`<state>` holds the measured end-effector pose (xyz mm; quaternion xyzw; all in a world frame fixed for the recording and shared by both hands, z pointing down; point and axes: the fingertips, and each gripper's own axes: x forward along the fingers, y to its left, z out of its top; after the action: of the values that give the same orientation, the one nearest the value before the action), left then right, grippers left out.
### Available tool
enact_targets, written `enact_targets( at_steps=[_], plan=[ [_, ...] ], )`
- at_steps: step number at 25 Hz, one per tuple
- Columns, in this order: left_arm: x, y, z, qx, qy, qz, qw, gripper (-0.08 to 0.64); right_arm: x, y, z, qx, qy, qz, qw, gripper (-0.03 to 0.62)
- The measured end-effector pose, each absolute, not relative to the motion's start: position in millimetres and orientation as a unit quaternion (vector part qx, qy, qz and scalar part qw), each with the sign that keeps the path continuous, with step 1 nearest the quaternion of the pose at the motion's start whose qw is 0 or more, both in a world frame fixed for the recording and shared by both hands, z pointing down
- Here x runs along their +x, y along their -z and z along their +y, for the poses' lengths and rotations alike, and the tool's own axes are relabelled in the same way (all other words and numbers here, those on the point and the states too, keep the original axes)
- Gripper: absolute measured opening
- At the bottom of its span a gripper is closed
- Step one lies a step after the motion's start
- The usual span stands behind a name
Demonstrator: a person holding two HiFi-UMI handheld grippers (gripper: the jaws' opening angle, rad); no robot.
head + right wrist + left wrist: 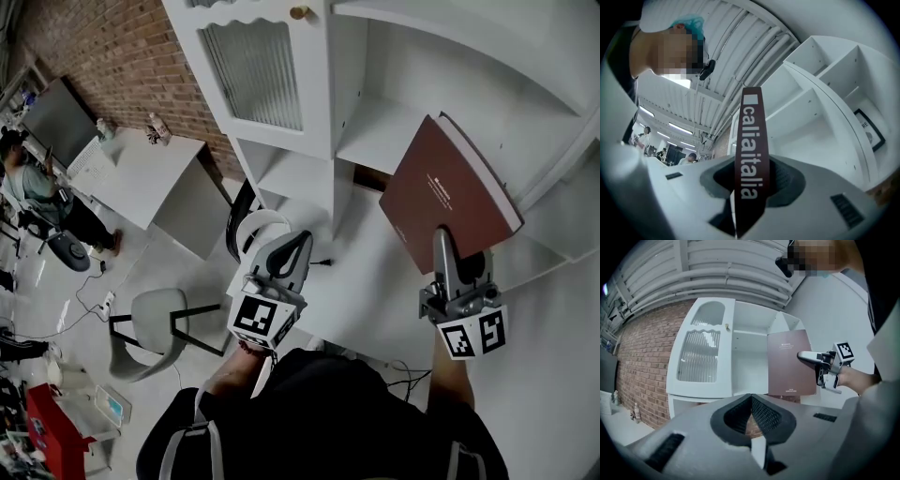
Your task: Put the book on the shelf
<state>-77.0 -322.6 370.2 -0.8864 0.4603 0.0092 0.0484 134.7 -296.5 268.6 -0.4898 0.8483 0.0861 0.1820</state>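
A dark red book [448, 192] is raised in front of the white shelf unit [394, 122], its cover facing up and left in the head view. My right gripper [445, 246] is shut on the book's lower edge. In the right gripper view the book's spine [751, 154] with white lettering stands upright between the jaws. My left gripper [278, 255] hangs to the left of the book, shut and holding nothing. In the left gripper view its pads [751, 414] meet, and the book [790, 363] and right gripper [806, 356] show before the open shelf compartment [750, 364].
The shelf unit has a ribbed glass door [255, 70] with a brass knob [300, 12] at its left. A brick wall [122, 66] runs behind. A white table [150, 173], a grey chair [155, 323] and a seated person [37, 192] are at left. A framed picture [869, 131] sits in a shelf compartment.
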Motion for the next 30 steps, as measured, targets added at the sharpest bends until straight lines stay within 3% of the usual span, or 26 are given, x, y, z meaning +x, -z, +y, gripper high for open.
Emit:
enact_targets(
  at_steps=[12, 30],
  plan=[
    [-100, -357, -355, -0.887, -0.023, 0.457, 0.071, 0.02, 110, -219, -380, -0.538, -0.143, 0.814, 0.164, 0.149],
    [-104, -372, -380, -0.891, -0.024, 0.449, 0.053, 0.02, 89, -234, -528, -0.637, -0.103, 0.754, 0.123, 0.149]
  ],
)
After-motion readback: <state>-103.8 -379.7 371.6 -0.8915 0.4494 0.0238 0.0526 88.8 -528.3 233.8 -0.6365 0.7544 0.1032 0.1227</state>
